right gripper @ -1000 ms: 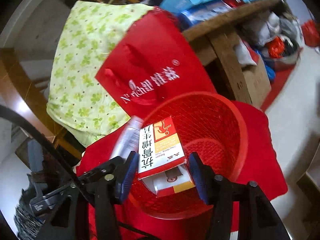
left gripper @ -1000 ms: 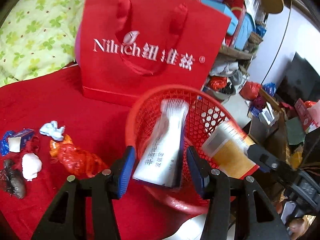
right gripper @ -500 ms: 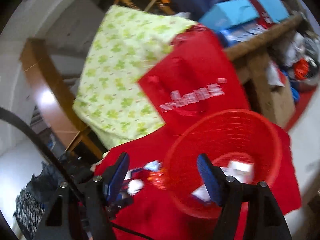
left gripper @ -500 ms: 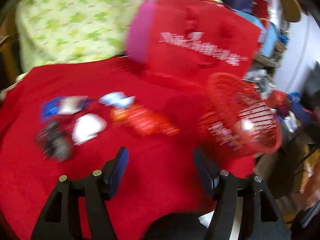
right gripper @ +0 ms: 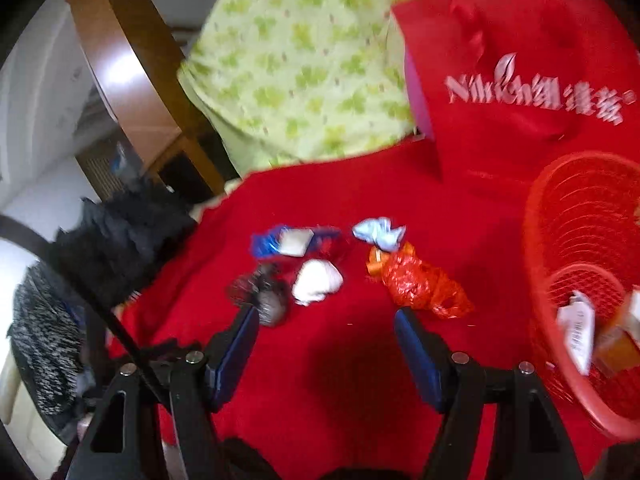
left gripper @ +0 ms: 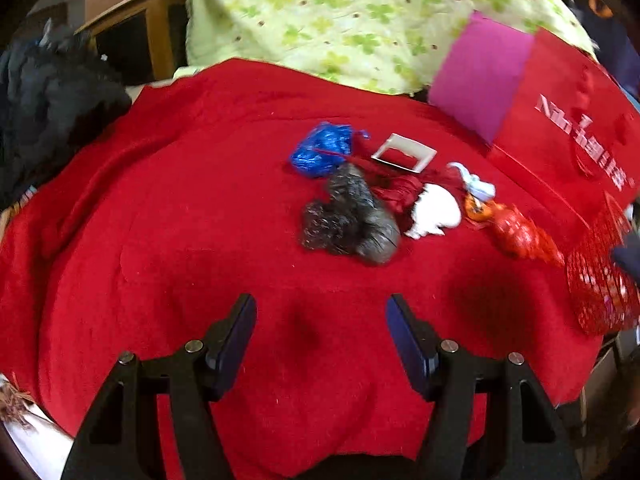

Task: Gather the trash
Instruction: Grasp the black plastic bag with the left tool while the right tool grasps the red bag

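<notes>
Trash lies in a cluster on the red cloth [left gripper: 160,240]: a dark crumpled bag [left gripper: 352,220], a blue wrapper [left gripper: 320,148], a white wad [left gripper: 436,210], a small white box frame [left gripper: 404,154], a pale blue scrap [left gripper: 478,184] and a red-orange plastic bag [left gripper: 520,236]. The red mesh basket [right gripper: 560,240] at the right holds a white tube [right gripper: 578,332] and an orange box [right gripper: 618,344]. My left gripper [left gripper: 320,320] is open and empty, short of the dark bag. My right gripper [right gripper: 326,332] is open and empty, near the dark bag [right gripper: 264,292] and red-orange bag [right gripper: 420,284].
A red paper gift bag [left gripper: 568,136] stands behind the trash, beside the basket [left gripper: 600,280]. A green clover-print cloth [left gripper: 340,16] hangs behind. Dark clothing [left gripper: 48,100] and wooden furniture [right gripper: 132,80] lie left of the table.
Both grippers let go of their items, the white tube and the orange box, into the basket, opened, and swung left toward the trash cluster on the cloth.
</notes>
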Available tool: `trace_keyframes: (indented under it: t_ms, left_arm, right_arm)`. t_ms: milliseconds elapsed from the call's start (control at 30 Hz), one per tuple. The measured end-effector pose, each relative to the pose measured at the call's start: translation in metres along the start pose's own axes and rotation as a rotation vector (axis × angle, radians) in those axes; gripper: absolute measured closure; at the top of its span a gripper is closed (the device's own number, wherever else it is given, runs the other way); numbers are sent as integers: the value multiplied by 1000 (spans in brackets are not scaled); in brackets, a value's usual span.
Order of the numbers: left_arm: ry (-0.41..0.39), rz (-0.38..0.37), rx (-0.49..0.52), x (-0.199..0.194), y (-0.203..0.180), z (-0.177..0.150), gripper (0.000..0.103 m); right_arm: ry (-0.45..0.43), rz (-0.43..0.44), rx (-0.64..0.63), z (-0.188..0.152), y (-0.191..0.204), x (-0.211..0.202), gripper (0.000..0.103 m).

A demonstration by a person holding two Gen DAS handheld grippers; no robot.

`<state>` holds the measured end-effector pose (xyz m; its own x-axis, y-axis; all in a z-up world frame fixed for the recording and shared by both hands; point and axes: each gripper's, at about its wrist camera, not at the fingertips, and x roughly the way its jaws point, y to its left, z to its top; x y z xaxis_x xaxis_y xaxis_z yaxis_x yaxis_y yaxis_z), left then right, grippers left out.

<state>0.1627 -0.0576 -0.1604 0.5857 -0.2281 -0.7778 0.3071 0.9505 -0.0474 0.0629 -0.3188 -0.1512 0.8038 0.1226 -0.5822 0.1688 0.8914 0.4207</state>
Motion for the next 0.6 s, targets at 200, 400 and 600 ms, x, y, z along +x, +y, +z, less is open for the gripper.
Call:
trace_keyframes:
  t_ms: [200,400,600]
  left_arm:
    - [36,-22,-20,41,-11,29,32]
    - [112,-68,-94,102,-18,61,31]
    - [172,-147,-146,132,-23,50,63]
  right_arm:
    - [63,-122,-5,19,-30,69,29]
    - [130,-166,30,29,-62,112,29]
    - [165,-110,69,15,-73,125,53]
